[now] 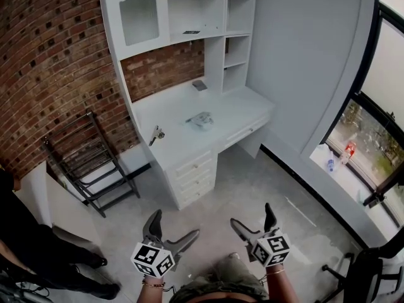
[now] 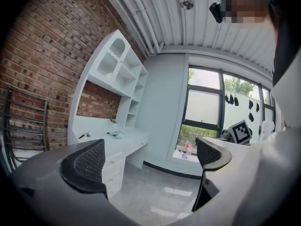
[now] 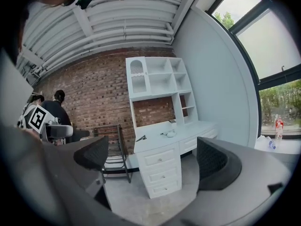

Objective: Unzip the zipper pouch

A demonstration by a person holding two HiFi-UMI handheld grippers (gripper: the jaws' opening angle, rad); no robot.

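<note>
Zipper pouch (image 1: 201,120) sits mid-frame on the white desk (image 1: 237,112), well away from the left gripper (image 1: 177,222) and right gripper (image 1: 251,214), both gaping empty, so I'd walk up, pin one end, pull the tab.

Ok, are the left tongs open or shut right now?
Open: the left tongs show both pads wide apart, nothing between them.

3 things lie on the white worktop (image 1: 235,113): a pale pouch (image 1: 201,120) near the middle, a small grey thing (image 1: 199,85) at the back, a dark thing (image 1: 156,135) at the left edge.
</note>
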